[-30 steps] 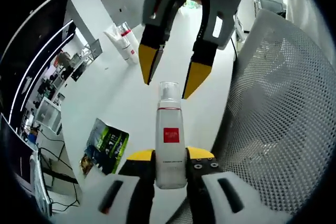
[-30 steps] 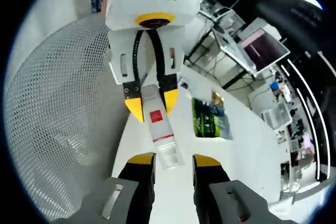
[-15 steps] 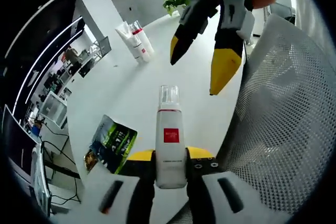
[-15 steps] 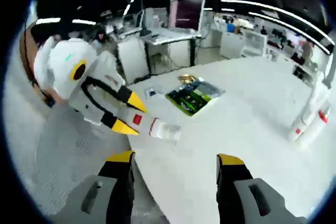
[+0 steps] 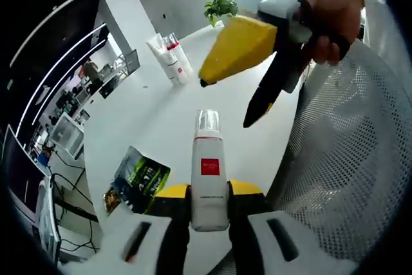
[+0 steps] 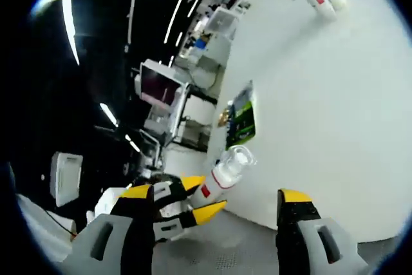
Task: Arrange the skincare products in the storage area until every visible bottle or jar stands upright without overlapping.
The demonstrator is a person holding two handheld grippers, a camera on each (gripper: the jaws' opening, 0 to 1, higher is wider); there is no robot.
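Bottle (image 5: pixel 209 185), one clenched in your left gripper (image 5: pixel 209 192), cap toward frame top; two tubes (image 5: pixel 168 60) upper left; right gripper (image 6: pixel 219 198) gapes.

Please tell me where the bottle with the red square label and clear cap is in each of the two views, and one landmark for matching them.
Left gripper view: the bottle is low in the centre, clamped by the left gripper.
Right gripper view: the bottle is lower centre-left, cap pointing up-right.
Shared landmark: the green packet lying on the white table.

left claw (image 5: pixel 209 192) clamped; right claw (image 6: pixel 217 199) spread wide
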